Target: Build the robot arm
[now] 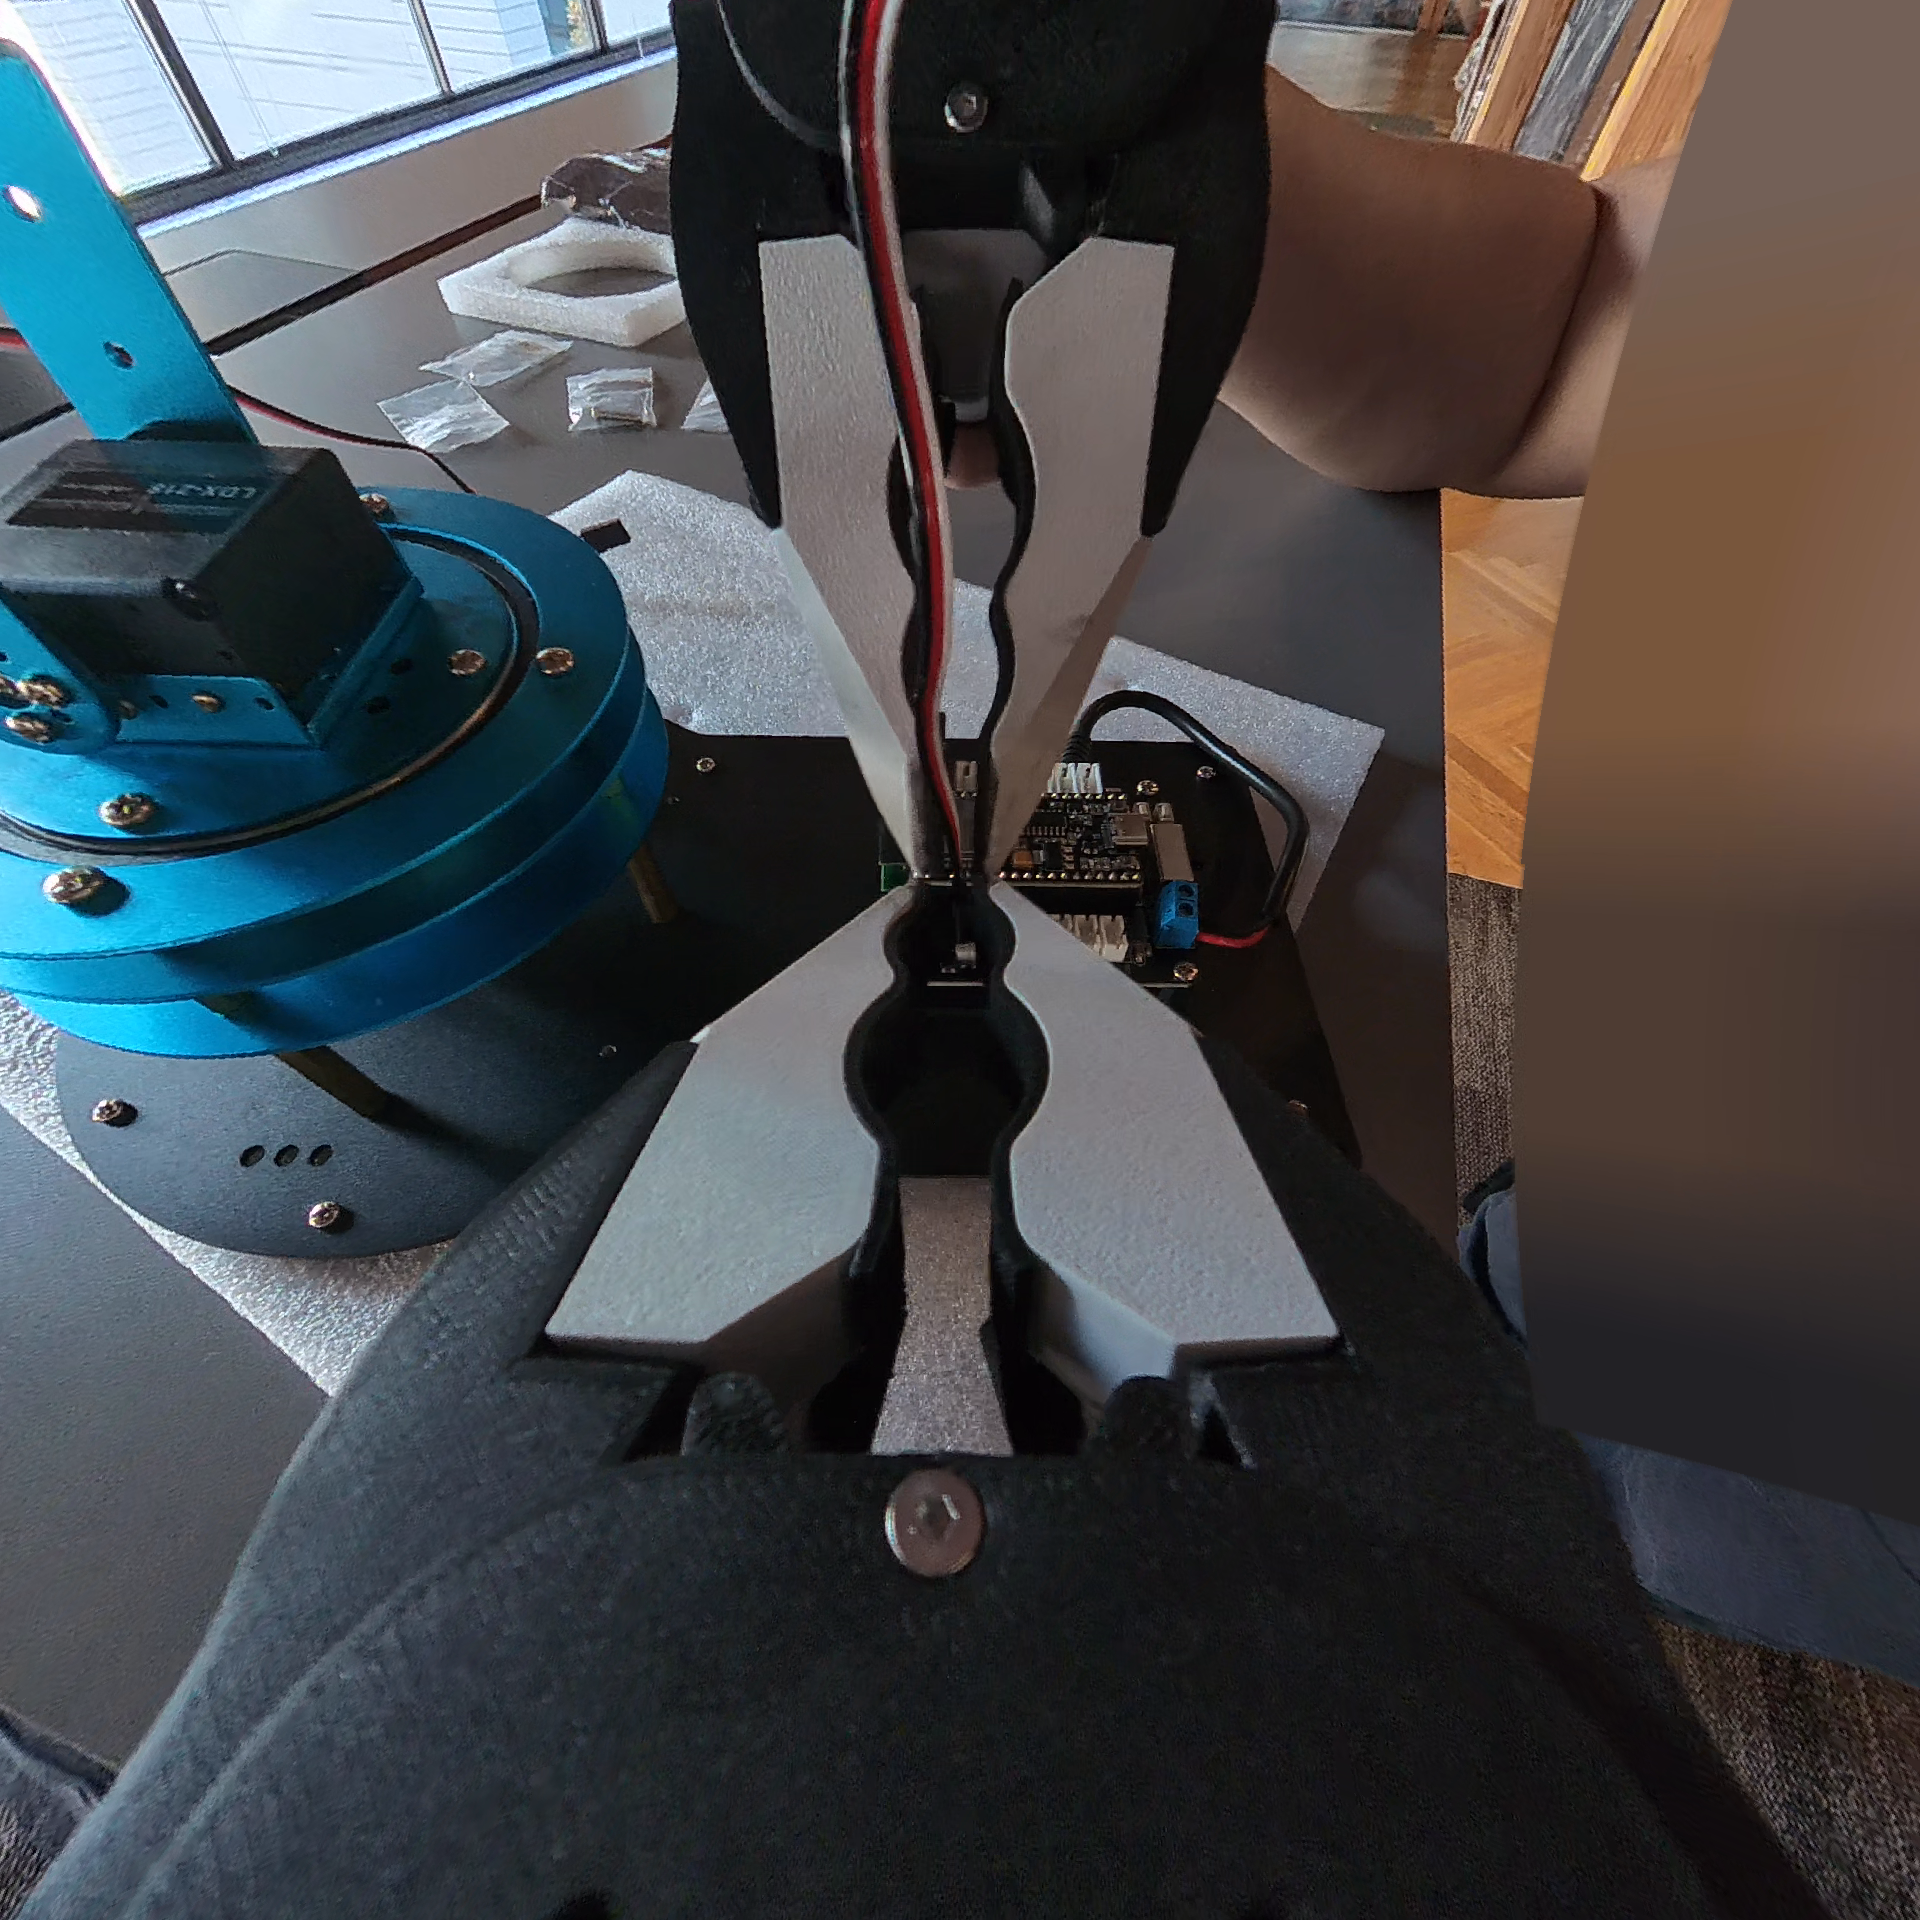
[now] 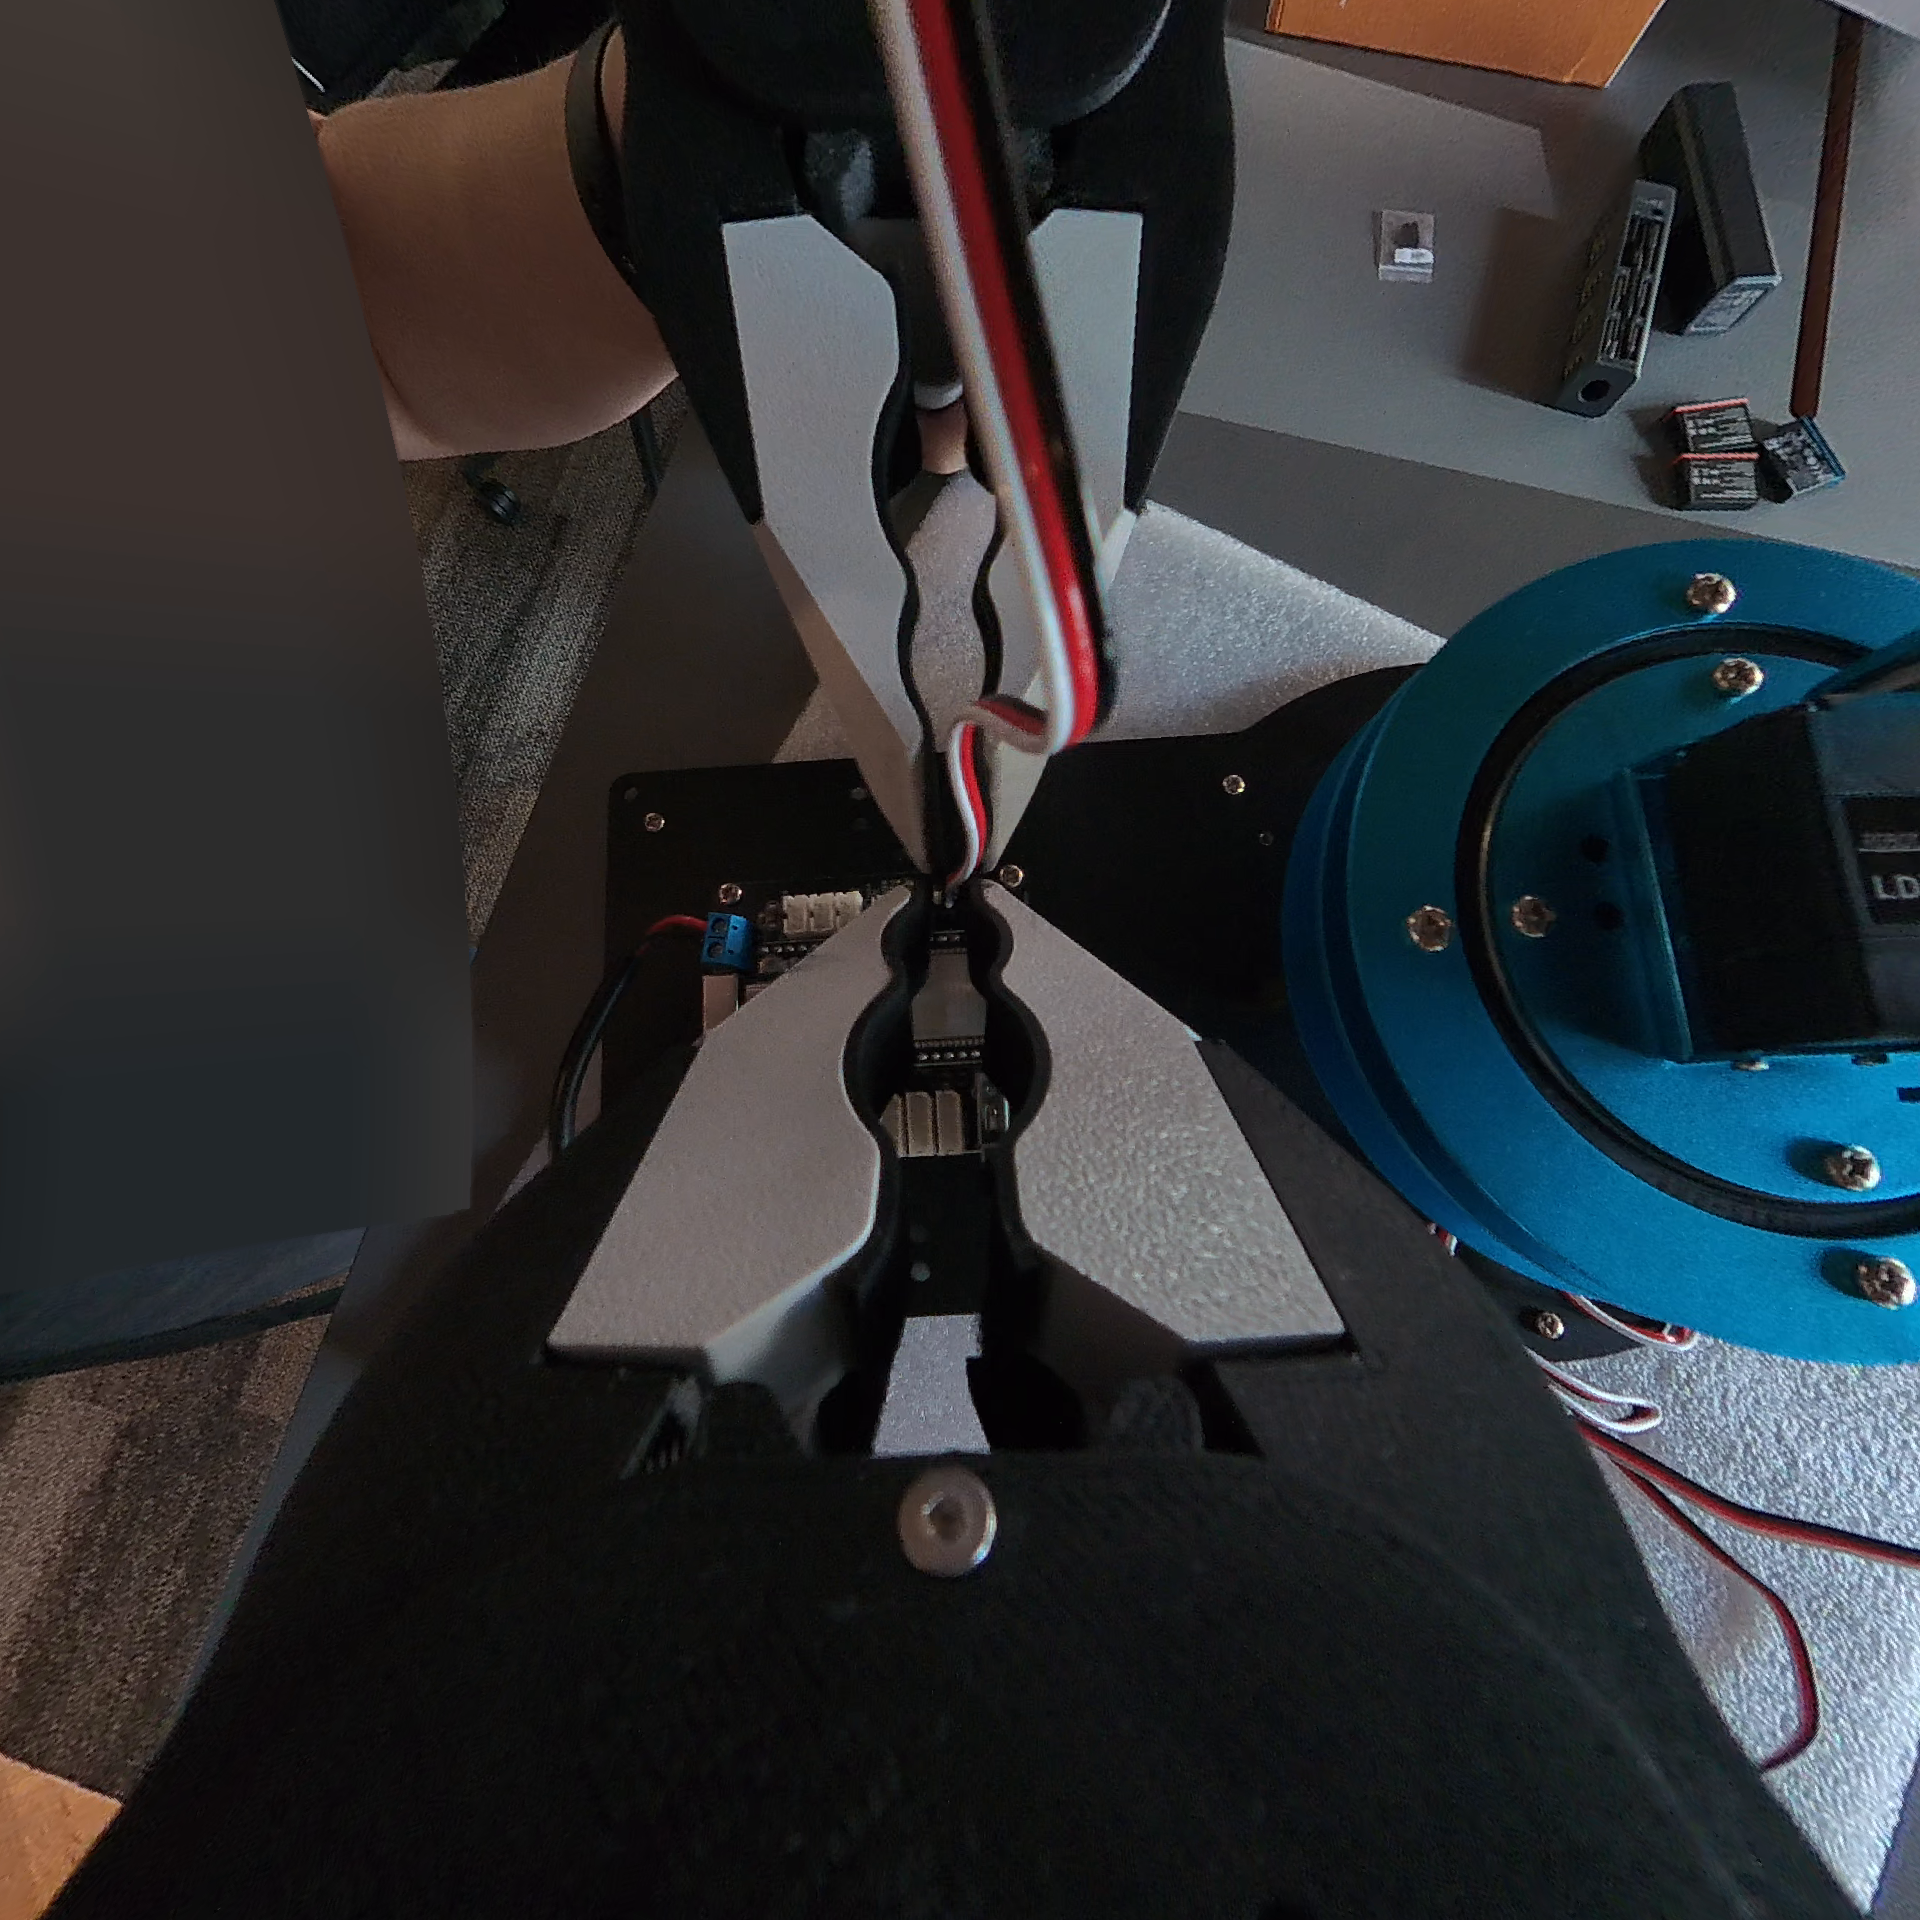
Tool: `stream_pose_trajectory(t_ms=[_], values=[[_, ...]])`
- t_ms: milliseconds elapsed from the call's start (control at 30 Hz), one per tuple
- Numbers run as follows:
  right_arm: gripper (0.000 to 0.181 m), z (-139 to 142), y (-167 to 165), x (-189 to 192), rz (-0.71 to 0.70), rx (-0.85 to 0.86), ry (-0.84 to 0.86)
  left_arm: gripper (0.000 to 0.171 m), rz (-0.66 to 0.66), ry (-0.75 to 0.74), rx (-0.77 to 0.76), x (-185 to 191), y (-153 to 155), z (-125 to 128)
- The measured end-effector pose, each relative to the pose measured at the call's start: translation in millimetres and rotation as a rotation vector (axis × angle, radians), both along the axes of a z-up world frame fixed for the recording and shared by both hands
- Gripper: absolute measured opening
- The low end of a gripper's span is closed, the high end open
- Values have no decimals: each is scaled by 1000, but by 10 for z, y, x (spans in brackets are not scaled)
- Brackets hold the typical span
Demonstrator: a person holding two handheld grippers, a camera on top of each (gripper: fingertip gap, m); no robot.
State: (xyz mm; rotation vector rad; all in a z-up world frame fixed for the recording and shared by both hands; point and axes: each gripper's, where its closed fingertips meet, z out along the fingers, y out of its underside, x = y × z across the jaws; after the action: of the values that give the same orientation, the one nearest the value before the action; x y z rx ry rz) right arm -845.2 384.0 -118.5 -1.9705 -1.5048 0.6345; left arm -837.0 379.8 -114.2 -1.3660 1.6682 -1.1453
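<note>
My left gripper and right gripper meet tip to tip just above a small circuit board on a black base plate. Both are shut, pinching the lower end of a black, red and white cable where it reaches the board. The cable rises between them and shows in the right wrist view. The right gripper shows opposite in the left wrist view, and the left gripper in the right wrist view. The cable's plug is hidden by the fingertips.
A blue turntable with a black servo stands on the plate, also in the right wrist view. White foam sheet lies underneath. Small bags, foam packing, black boxes and small black parts lie on the table. A person's forearm is behind. My two grippers' fingertips are within a few centimetres of each other.
</note>
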Motion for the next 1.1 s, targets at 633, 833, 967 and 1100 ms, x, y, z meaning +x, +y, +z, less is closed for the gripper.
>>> stream_pose_trajectory(t_ms=[633, 833, 967, 1100], values=[[10, 23, 5, -31, 12, 23, 22, 2, 129, -228, -122, -358, 229, 353], [4, 18, 13, -30, 12, 18, 20, 1, 149, -233, -105, -469, 271, 365], [3, 9, 7, -40, 16, 3, 29, 1, 169, -254, -108, -567, 326, 403], [2, 8, 2, -41, 20, 1, 27, 1, 189, -256, -110, -650, 368, 379]])
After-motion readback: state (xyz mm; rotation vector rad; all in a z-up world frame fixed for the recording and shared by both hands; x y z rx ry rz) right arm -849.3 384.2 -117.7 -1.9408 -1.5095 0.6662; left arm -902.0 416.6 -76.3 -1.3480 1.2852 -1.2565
